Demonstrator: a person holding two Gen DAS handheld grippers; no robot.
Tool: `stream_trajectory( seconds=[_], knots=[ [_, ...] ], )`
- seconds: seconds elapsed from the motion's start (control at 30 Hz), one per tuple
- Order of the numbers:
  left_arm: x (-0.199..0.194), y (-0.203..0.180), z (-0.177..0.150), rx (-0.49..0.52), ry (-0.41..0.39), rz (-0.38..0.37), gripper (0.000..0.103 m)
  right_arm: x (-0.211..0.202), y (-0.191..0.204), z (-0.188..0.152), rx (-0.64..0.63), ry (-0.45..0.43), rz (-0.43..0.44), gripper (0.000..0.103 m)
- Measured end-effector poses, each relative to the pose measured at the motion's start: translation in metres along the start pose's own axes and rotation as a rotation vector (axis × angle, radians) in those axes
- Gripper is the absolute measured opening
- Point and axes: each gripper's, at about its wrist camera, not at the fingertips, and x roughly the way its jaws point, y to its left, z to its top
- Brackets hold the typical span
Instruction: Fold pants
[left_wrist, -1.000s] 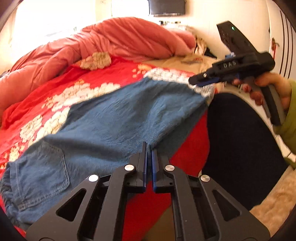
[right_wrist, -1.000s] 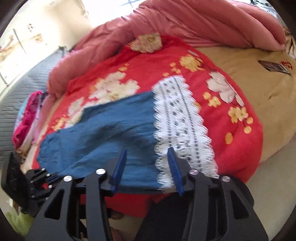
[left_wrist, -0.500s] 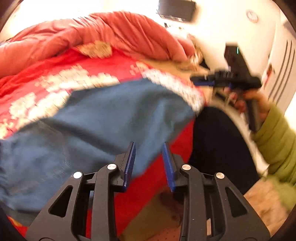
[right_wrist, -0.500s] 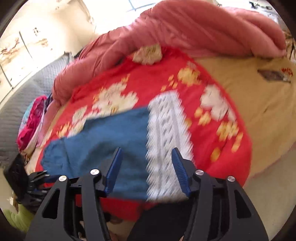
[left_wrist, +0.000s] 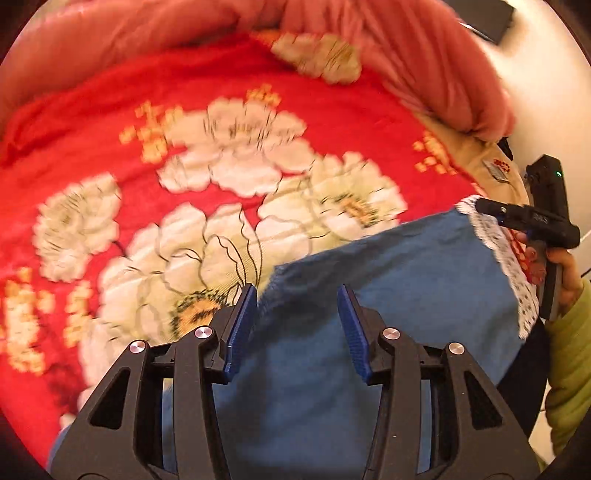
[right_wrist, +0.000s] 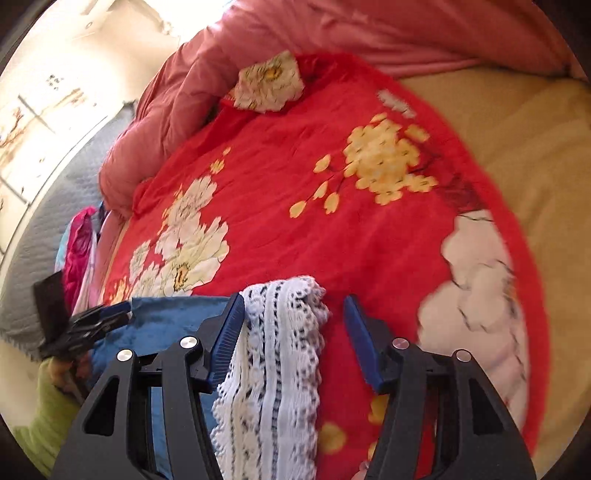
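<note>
1. A bed (left_wrist: 110, 122) is lying under a red flowered blanket (right_wrist: 314, 184)
2. Blue pants (left_wrist: 406, 280) are lying at its near edge
3. Left tool (left_wrist: 297, 326) is opening, pads clear of the cloth
4. Right tool (right_wrist: 295, 339) is hanging released over the lace hem (right_wrist: 277, 354)

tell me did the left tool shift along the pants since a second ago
Yes. The left tool, opening with nothing clamped, has slid along the blue pants from the pocket end toward the lace hem; that hem now sits much nearer.

Left gripper (left_wrist: 297, 326): black skeletal frame with triangular cut-outs, silver round screws, ribbed blue pads (left_wrist: 242, 328). Right gripper (right_wrist: 295, 341): identical build; seen at 3 o'clock, black pistol handle, green indicator light. Person wears lime-green padded sleeve (left_wrist: 569, 373).
</note>
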Motion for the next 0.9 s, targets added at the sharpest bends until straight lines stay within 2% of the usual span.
stream_trajectory(
  seconds=[0.1,0.13,0.17,0.23,0.27,0.33,0.47,0.53,0.6,0.7,0.73,0.8,0.87,0.9],
  knots=[
    [0.018,0.013,-0.002,-0.028,0.016,-0.056,0.039,0.01,0.01,-0.004,-0.065,0.034,0.025,0.044],
    [0.019,0.016,-0.002,-0.055,0.004,-0.094,0.039,0.011,0.012,-0.007,-0.08,0.044,0.04,0.033],
    [0.02,0.02,-0.002,-0.087,0.001,-0.136,0.038,0.011,0.014,-0.01,-0.087,0.048,0.058,0.028],
    [0.018,0.023,-0.004,-0.124,0.001,-0.191,0.014,0.003,0.021,-0.012,-0.12,0.015,0.085,0.021],
    [0.016,0.021,-0.004,-0.127,-0.001,-0.205,0.008,-0.003,0.025,-0.013,-0.134,-0.007,0.099,0.019],
    [0.003,0.012,-0.005,-0.097,-0.036,-0.186,0.006,-0.016,0.039,-0.013,-0.178,-0.056,0.109,0.018],
    [-0.018,-0.001,0.01,-0.074,-0.136,-0.117,0.006,-0.033,0.058,0.01,-0.246,-0.147,0.068,0.018],
    [-0.016,-0.008,0.019,-0.05,-0.154,-0.059,0.006,-0.026,0.066,0.023,-0.308,-0.15,-0.018,0.018],
    [-0.007,-0.01,0.023,-0.043,-0.14,-0.019,0.005,-0.004,0.068,0.036,-0.362,-0.101,-0.093,0.018],
    [0.017,-0.002,0.019,-0.046,-0.11,0.047,0.005,0.036,0.056,0.04,-0.392,0.02,-0.183,0.022],
    [0.023,0.001,0.016,-0.051,-0.096,0.055,0.006,0.048,0.051,0.038,-0.397,0.053,-0.221,0.029],
    [0.031,0.008,0.013,-0.074,-0.094,0.039,0.008,0.055,0.042,0.034,-0.386,0.063,-0.222,0.031],
    [0.029,0.012,0.013,-0.094,-0.107,0.022,0.011,0.045,0.036,0.035,-0.341,0.02,-0.224,0.046],
    [0.025,0.014,0.012,-0.102,-0.115,0.021,0.016,0.036,0.034,0.035,-0.321,-0.012,-0.237,0.046]
  ],
)
